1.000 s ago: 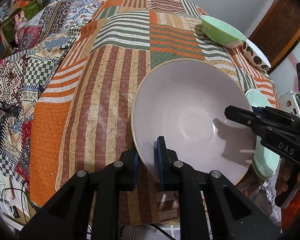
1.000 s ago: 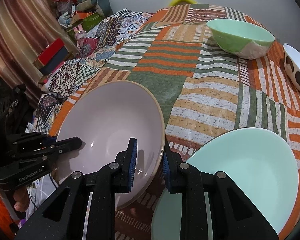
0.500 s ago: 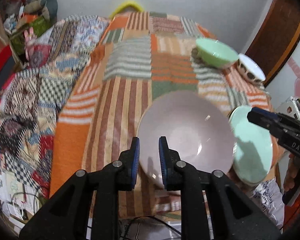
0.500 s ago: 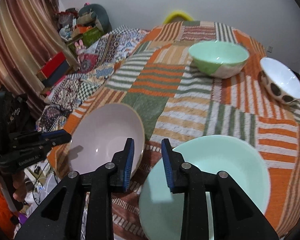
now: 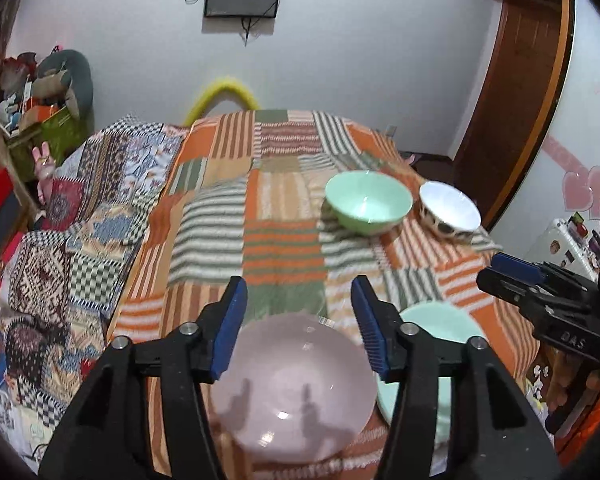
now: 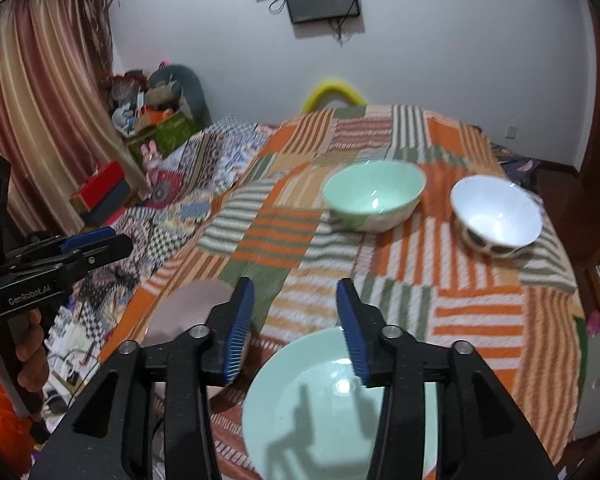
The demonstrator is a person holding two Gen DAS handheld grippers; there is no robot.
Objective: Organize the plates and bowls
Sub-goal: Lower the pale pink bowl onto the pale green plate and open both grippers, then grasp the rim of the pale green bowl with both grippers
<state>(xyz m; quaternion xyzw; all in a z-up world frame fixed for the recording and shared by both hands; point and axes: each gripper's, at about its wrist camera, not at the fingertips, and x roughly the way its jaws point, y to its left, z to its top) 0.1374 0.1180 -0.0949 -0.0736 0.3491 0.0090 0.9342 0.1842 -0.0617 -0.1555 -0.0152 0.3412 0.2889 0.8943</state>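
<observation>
Left gripper [image 5: 296, 320] above pink plate [image 5: 292, 388], jaws opening, nothing between them. Right gripper [image 6: 296, 324] above mint plate [image 6: 320, 404], jaws likewise opening, empty. Both plates lie side by side at near edge of patchwork-covered table [image 5: 284, 240]. Green bowl [image 6: 374, 196] and white spotted bowl [image 6: 496, 216] stand close together at far right.

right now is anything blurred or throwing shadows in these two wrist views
Left wrist view: striped patchwork cloth smeared by motion, finger shadows on the pink plate. Right wrist view: same smear, green bowl rim soft, gripper shadow and a glare spot on the mint plate. Both bend heavily at the edges.
</observation>
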